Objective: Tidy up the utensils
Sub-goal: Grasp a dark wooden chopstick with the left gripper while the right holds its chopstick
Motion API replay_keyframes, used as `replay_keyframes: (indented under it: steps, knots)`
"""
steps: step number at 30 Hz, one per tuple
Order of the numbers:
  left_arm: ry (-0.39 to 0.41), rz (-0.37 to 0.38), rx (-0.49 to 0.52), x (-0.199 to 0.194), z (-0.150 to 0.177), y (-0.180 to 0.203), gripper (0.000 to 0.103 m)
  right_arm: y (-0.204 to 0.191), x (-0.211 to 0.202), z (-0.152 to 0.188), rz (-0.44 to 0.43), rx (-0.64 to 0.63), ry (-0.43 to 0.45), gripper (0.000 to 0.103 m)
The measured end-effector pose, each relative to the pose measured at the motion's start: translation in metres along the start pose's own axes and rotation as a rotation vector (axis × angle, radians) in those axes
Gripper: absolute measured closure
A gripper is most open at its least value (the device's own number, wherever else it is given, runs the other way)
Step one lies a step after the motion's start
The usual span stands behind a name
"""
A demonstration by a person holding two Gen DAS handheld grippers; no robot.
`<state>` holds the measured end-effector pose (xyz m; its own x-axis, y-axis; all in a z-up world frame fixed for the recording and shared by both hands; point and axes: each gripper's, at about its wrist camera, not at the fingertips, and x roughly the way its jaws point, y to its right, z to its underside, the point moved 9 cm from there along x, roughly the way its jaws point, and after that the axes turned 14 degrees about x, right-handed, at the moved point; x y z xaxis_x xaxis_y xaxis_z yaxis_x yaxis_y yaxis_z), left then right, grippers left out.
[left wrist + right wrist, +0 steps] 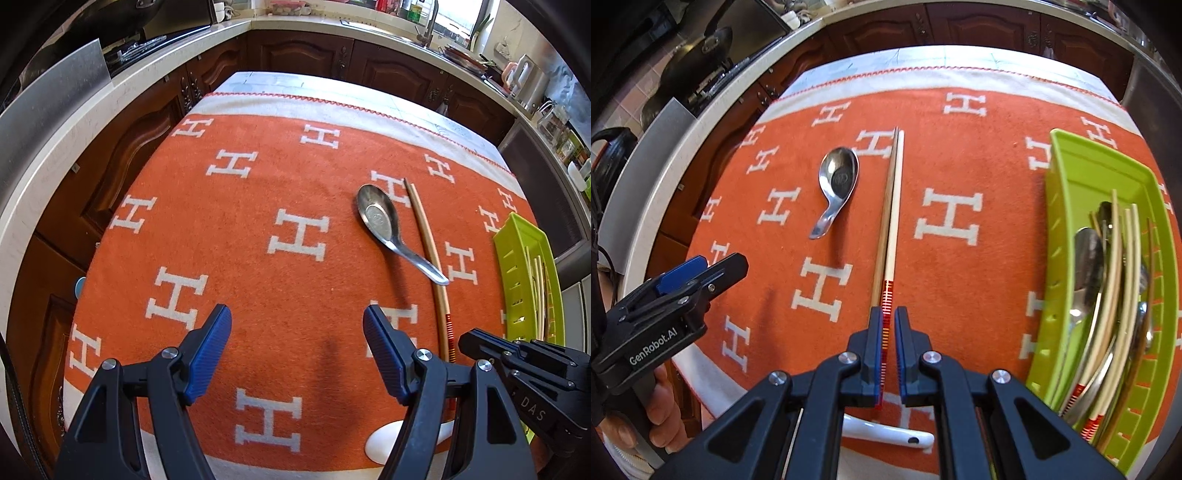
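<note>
Orange blanket (945,177) with white H letters lies under everything. Left gripper (297,350) hangs with its jaws spread and empty; ahead and to its right rests the shiny steel spoon (384,225). Right gripper (888,354) is clenched on the red-banded end of the pale wooden chopsticks (892,206). Right of it stands the lime-green plastic tray (1067,236), already crowded. Gripped only at one end, the pair could scissor apart or snag the rim.

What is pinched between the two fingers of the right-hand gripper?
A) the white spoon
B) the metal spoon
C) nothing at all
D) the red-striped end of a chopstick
D: in the right wrist view the right gripper has its jaws nearly shut on the red-striped end of the chopstick, while the metal spoon lies apart on the orange cloth.
</note>
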<state>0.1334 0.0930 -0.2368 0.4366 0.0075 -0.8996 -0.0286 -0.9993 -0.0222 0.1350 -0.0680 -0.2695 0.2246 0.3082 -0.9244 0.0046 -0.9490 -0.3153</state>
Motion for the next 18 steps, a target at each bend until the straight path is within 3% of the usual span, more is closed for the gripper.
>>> replay_keyframes:
  steps: [12,18]
  knots:
    - [-0.023,0.014,0.003,0.014,0.005,-0.001,0.031,0.001,0.018,-0.006,0.032,0.013,-0.011,0.093]
    - [-0.029,0.022,0.014,0.016,0.007,0.005,0.031,-0.008,0.022,-0.015,0.068,-0.05,0.02,0.092]
